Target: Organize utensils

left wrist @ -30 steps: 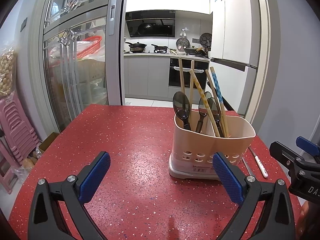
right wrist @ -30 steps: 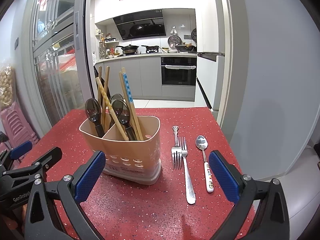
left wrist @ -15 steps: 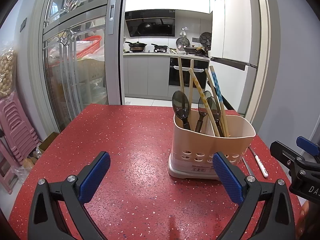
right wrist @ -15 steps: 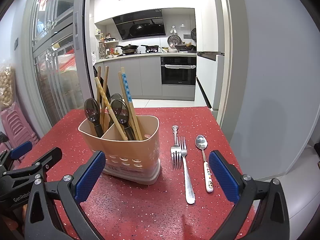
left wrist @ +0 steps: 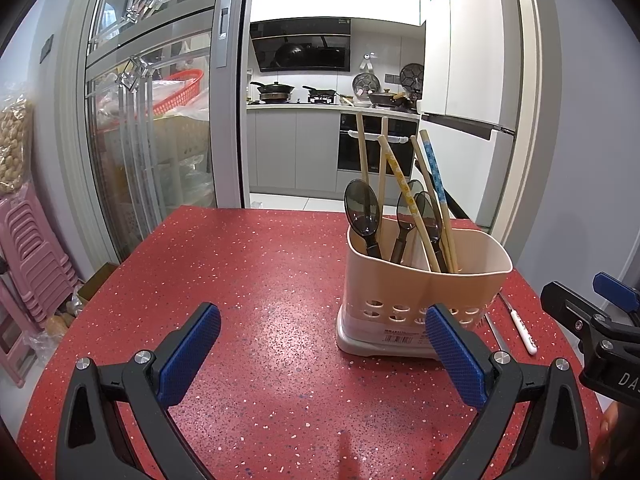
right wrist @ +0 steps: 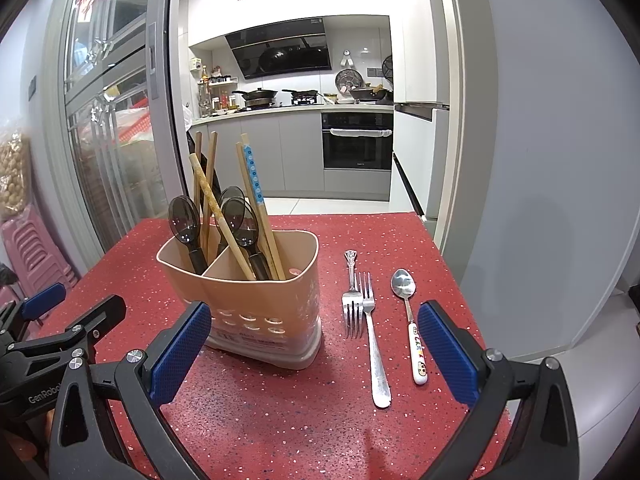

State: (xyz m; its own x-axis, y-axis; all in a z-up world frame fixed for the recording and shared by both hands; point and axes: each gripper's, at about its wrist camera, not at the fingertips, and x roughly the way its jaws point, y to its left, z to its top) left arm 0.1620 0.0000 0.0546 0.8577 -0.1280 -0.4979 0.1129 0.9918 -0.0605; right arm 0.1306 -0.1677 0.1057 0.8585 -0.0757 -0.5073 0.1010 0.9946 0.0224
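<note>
A beige two-compartment utensil holder [left wrist: 424, 280] [right wrist: 264, 300] stands on the red speckled table [left wrist: 260, 280], holding several chopsticks [right wrist: 252, 184] and dark plastic spoons [right wrist: 185, 220]. Right of it lie two metal forks [right wrist: 374, 344] [right wrist: 351, 292] and a spoon with a white patterned handle [right wrist: 412, 332]. My left gripper [left wrist: 320, 350] is open and empty, low over the table, left of and before the holder. My right gripper [right wrist: 312, 350] is open and empty, before the holder and forks.
The table's right edge [right wrist: 456, 280] drops beside a grey wall. Glass sliding doors [left wrist: 148, 140] and stacked pink stools [left wrist: 28, 256] stand to the left. A kitchen with oven [right wrist: 356, 140] lies beyond the far edge.
The right gripper view has edged slightly closer to the holder and cutlery. The left gripper has barely moved. Both stay open.
</note>
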